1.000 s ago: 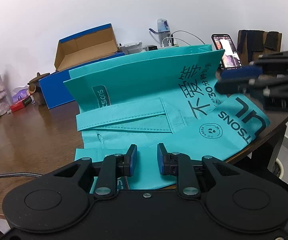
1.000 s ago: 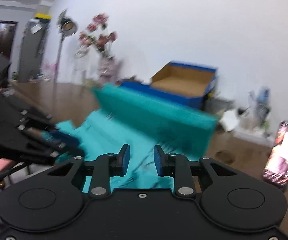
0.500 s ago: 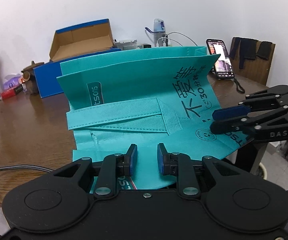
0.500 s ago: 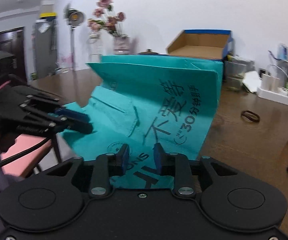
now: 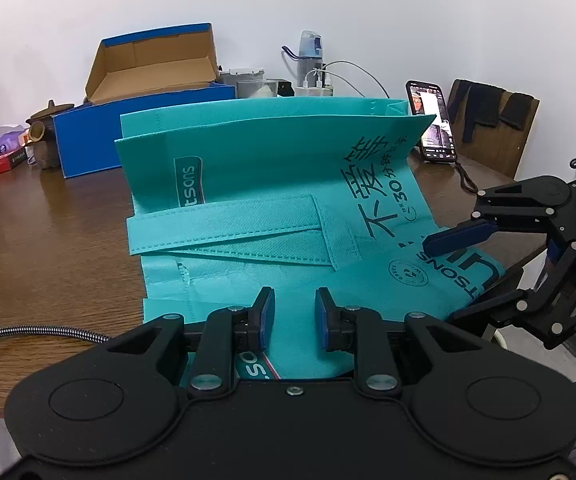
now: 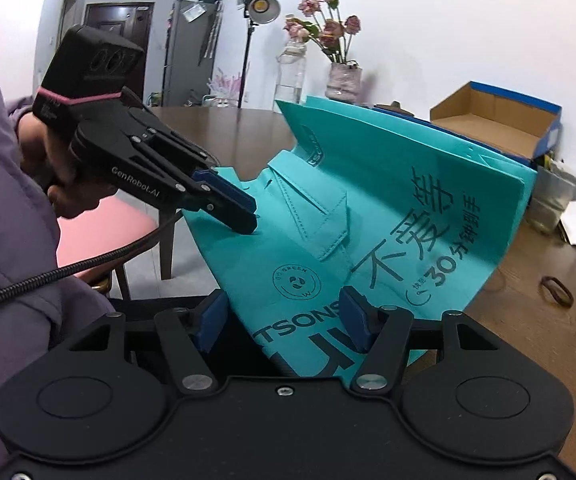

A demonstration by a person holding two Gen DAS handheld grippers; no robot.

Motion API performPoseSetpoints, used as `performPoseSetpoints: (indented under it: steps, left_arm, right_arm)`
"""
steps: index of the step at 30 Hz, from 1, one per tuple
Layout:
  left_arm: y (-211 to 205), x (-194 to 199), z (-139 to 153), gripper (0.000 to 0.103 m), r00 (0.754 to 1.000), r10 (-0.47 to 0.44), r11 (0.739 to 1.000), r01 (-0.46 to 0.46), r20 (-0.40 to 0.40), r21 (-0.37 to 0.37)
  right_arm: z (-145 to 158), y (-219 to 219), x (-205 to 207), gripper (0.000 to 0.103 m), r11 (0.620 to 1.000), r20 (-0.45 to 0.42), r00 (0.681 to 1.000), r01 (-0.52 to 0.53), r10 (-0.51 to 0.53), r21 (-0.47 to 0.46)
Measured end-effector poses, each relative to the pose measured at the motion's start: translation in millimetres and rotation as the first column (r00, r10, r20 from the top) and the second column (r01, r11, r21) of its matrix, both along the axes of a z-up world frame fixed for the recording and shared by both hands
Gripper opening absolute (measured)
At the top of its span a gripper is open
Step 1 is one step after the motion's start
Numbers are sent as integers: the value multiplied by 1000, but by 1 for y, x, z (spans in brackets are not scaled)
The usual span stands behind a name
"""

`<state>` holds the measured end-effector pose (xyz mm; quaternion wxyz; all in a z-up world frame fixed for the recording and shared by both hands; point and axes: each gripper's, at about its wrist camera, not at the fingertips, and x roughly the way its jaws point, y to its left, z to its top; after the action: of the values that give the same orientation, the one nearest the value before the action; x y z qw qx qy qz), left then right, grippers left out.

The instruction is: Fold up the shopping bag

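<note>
While the teal shopping bag (image 5: 272, 200) lies half flattened on the brown bench (image 5: 48, 248), its far panel standing up as a low wall and its handle (image 5: 224, 224) folded flat across the middle, both tools have closed in on its near edge over the last second. The changes, left to right:

On the left, the left gripper (image 5: 295, 316) has barely shifted. Its fingers (image 5: 264, 312) keep a narrow gap with nothing between them, hovering just above the bag's near hem, much as a second ago. From the right wrist view it (image 6: 244, 218) reads as pointing down at the cloth, tip at or just above the surface; I cannot tell whether it touches.

In the middle, the bag itself looks unchanged: same upright back panel, same handle position, printed face up. No fold has been made yet.

On the right, the real change: the right gripper (image 6: 284, 322), which a second ago was up near the bag's far corner, has dropped to the near right corner that overhangs the bench edge. Its fingers (image 6: 353, 318) now stand wide apart, and the printed corner sits between them without being pinched.

I judge this as the set-up for a grasp: the right side looks ready to clamp the corner, while the left may pin or pick up the hem. The overhanging corner is limp, so a shallow bite could slip.
</note>
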<state>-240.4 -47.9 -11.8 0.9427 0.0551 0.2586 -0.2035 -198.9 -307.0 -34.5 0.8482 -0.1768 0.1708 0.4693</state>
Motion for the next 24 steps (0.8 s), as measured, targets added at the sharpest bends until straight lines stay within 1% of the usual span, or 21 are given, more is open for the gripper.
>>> performPoseSetpoints:
  steps: [2, 3, 4, 5, 7, 8, 10, 12, 13, 14, 15, 17, 19, 22, 23, 24]
  left_arm:
    - [2, 0, -1, 26, 1000, -20, 1000, 20, 8, -1]
    - [6, 1, -2, 31, 999, -33, 999, 33, 14, -5]
    - [10, 2, -3, 34, 999, -47, 999, 48, 22, -10]
    - [16, 2, -4, 40, 997, -70, 997, 71, 30, -20]
    - [26, 4, -7, 45, 992, -116, 992, 118, 43, -38]
    - [31, 5, -8, 49, 990, -136, 990, 138, 47, -41]
    - [40, 5, -10, 53, 979, -192, 980, 195, 69, -42]
    - [48, 2, -13, 59, 959, -263, 963, 267, 104, -30]
    - [51, 0, -14, 60, 942, -311, 949, 314, 130, -10]
    - [55, -2, -14, 62, 925, -352, 934, 356, 143, -6]
    - [58, -3, -14, 65, 908, -391, 918, 396, 154, -4]
    - [62, -3, -14, 72, 872, -467, 882, 472, 145, 1]
    - [62, -6, -15, 72, 842, -513, 857, 513, 168, 46]
    - [61, -4, -20, 72, 838, -509, 860, 503, 198, 82]
    - [62, -3, -22, 70, 840, -501, 864, 497, 208, 77]
    - [64, -2, -24, 65, 841, -497, 866, 495, 215, 66]
  right_arm:
    - [-3, -1, -1, 64, 1000, 20, 1000, -2, 2, 0]
    - [-4, -1, -3, 64, 1000, 39, 999, -4, 4, -7]
    - [-5, -1, -4, 63, 1000, 47, 999, -6, 6, -10]
    - [-5, -2, -4, 63, 1000, 48, 999, -8, 9, -10]
    - [-5, -3, -4, 62, 1000, 52, 999, -13, 13, -9]
    - [-5, -4, -4, 62, 1000, 51, 999, -16, 16, -6]
    - [-7, -7, -1, 62, 1000, 50, 998, -23, 23, 5]
    - [-8, -9, -1, 62, 999, 49, 999, -25, 24, 22]
    - [-9, -10, 0, 62, 999, 47, 999, -24, 23, 34]
    - [-11, -12, 0, 62, 999, 46, 999, -24, 22, 45]
    - [-11, -13, 0, 62, 998, 45, 999, -23, 21, 54]
    - [-12, -14, 1, 62, 998, 42, 999, -23, 21, 64]
    - [-12, -14, 2, 62, 997, 40, 999, -25, 23, 68]
    - [-15, -18, 4, 62, 995, 33, 999, -29, 26, 94]
    - [-15, -19, 5, 62, 994, 22, 999, -28, 26, 106]
    - [-14, -21, 7, 62, 992, 6, 1000, -26, 26, 119]
